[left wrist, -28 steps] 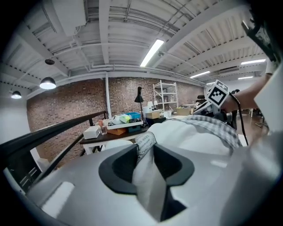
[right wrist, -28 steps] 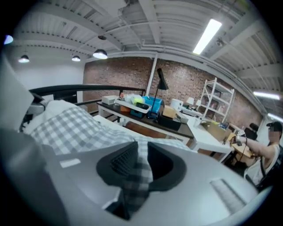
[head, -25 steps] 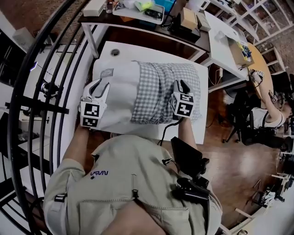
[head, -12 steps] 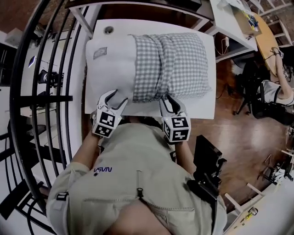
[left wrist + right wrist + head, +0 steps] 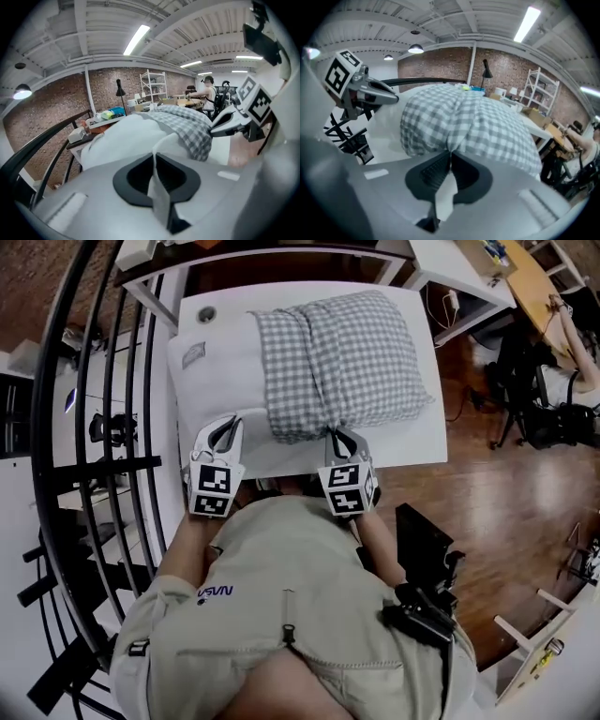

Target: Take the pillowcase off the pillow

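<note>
Now left tongs (image 5: 226,427) clamp one pillow (image 5: 214,371), right tongs (image 5: 336,435) one pillowcase (image 5: 349,352).

The checked pillowcase (image 5: 352,357) hides over half of the white pillow (image 5: 211,371). The near edge of the surface (image 5: 412,439) disappears behind the person's torso (image 5: 281,568) in the head view.

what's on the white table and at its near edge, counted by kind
pillow, white, partly bare: 1
checked pillowcase, bunched over the pillow's right part: 1
grippers, left gripper with jaws shut on the pillow, right gripper with jaws shut on the checked pillowcase: 2
total: 4
</note>
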Demonstrator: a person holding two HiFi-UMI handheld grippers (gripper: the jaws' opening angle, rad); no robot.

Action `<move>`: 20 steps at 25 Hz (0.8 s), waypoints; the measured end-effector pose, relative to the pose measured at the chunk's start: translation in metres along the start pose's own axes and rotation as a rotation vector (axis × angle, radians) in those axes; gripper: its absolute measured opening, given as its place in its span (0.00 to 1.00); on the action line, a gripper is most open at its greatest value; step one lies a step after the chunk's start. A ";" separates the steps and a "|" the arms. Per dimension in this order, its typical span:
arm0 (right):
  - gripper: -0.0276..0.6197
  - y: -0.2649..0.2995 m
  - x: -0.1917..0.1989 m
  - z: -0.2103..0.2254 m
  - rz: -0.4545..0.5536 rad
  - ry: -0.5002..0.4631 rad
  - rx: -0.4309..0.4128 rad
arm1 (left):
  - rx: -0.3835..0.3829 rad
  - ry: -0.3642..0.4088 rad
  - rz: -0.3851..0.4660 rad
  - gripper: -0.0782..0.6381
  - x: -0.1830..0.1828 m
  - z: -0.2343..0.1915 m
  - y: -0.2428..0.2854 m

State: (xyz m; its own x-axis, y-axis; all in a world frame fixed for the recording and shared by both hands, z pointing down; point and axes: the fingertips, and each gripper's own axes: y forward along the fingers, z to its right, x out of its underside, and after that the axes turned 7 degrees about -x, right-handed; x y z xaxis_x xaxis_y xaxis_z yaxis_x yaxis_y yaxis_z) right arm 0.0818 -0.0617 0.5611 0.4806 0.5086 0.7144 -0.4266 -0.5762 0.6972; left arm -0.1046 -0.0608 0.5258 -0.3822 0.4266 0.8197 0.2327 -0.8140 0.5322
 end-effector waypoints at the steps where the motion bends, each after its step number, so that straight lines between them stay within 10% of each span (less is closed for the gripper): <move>1: 0.06 -0.007 -0.001 0.009 0.011 0.001 0.038 | -0.012 -0.019 0.028 0.14 -0.009 -0.010 -0.006; 11: 0.06 -0.034 0.012 0.107 -0.004 0.002 0.356 | -0.052 -0.215 0.094 0.14 -0.013 -0.049 -0.015; 20: 0.06 -0.008 0.066 0.118 -0.147 0.105 0.271 | 0.023 -0.350 -0.020 0.14 0.046 -0.013 0.007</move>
State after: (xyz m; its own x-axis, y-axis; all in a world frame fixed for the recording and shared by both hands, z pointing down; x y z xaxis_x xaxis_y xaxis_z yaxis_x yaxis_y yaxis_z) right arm 0.2067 -0.0992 0.5958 0.4341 0.6540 0.6196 -0.1327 -0.6338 0.7620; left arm -0.1322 -0.0523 0.5645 -0.0580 0.5550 0.8298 0.2501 -0.7966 0.5503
